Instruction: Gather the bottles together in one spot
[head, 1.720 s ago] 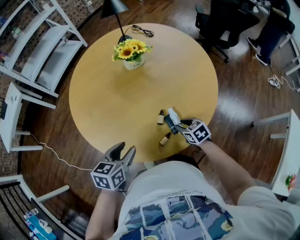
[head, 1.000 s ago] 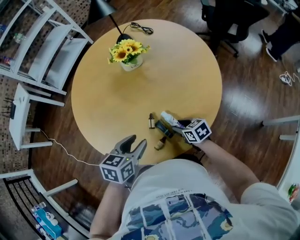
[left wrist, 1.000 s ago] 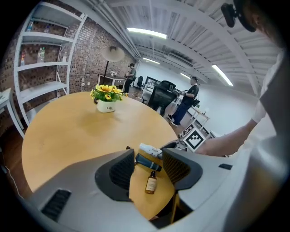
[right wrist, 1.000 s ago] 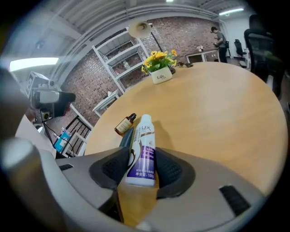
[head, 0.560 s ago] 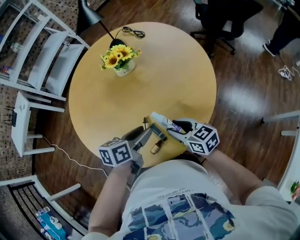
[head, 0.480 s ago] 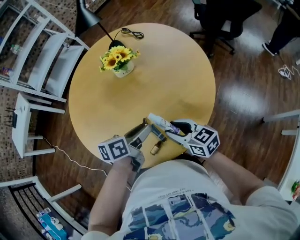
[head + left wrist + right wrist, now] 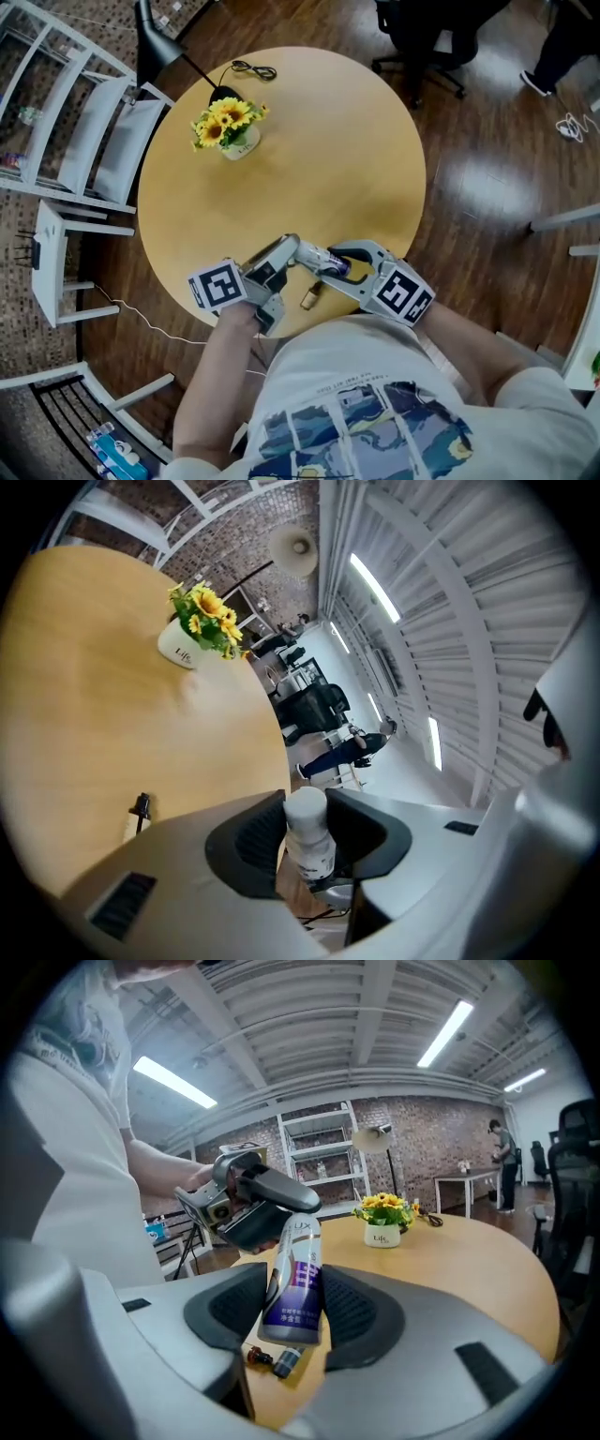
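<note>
Bottle (image 7: 317,260): white with a purple label, held in the air above the near edge of the table (image 7: 309,159). It is tilted and touches nothing but the two claws.
Right gripper (image 7: 292,1309): its jaws stand wide and pinch the bottle's broad lower body. This grip appears to carry the weight.
Left gripper (image 7: 307,834): its jaws have just been closing. They now clamp the narrow cap end, and the white cap shows between the pads.
Reason for the double grip: with one claw at each end, this is probably a hand-over from right to left. It could instead be a way to steady the bottle and set it upright, and which is meant cannot be told.
Small bottle (image 7: 309,298): lies on its side on the table, just below the held bottle and close to the near rim.
Second small bottle (image 7: 139,813): has a dark cap and looks upright on the table near the left gripper. In the head view the grippers hide it.
Gathering spot: likely the near edge, since both small bottles already sit there and the big one hangs over them.
Flowers (image 7: 225,124): stand in a white pot on the far side, well apart from the work.
Task stage: apparently late, as the large bottle is not yet set down beside the others.
Caution: the cap end is slim and smooth, so it could slip if the right claw lets go early.
</note>
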The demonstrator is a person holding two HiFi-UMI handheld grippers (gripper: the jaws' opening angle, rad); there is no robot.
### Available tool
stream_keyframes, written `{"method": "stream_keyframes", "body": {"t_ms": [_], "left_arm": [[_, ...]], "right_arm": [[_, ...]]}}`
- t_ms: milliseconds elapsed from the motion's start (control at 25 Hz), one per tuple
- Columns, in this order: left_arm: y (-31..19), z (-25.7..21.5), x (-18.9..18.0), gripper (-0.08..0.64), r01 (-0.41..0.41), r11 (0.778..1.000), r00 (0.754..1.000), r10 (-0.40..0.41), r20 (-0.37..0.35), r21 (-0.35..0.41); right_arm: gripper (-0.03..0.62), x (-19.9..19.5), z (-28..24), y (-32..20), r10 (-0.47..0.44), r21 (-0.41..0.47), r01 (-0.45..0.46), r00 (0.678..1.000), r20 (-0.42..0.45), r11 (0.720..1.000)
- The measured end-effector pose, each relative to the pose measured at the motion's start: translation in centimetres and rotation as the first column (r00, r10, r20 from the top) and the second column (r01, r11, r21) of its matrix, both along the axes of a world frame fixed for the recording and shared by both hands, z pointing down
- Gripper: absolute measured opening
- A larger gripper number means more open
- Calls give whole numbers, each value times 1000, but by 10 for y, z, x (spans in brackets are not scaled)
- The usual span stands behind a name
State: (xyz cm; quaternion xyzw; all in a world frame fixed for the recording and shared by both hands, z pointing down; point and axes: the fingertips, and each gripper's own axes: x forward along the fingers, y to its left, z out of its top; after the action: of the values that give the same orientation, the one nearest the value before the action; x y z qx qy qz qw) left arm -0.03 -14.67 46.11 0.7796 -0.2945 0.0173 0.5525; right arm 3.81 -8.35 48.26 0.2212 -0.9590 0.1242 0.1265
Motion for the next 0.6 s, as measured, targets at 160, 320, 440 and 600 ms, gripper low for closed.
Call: {"method": "stream_keyframes", "body": {"t_ms": [160,320,440,600], "left_arm": [[0,-27,11,127,-94,986,994,86,64,136],[-6,-46,14,124,-210,927,958,132,254,310],[-26,-46,0,124,-274,868,888,65,455,413],[-68,-35,-36,124,-252,846,804,-87,588,470]], "right_arm": [[210,-1,-7,-6,-1,97,2,1000,-4,995],[202,3,-10,-16,19,120,-18,1000,-11,993],[201,16,-2,-26,62,91,-60,998,-22,994],[201,40,9,-32,111,27,-110,993,-31,994]]}}
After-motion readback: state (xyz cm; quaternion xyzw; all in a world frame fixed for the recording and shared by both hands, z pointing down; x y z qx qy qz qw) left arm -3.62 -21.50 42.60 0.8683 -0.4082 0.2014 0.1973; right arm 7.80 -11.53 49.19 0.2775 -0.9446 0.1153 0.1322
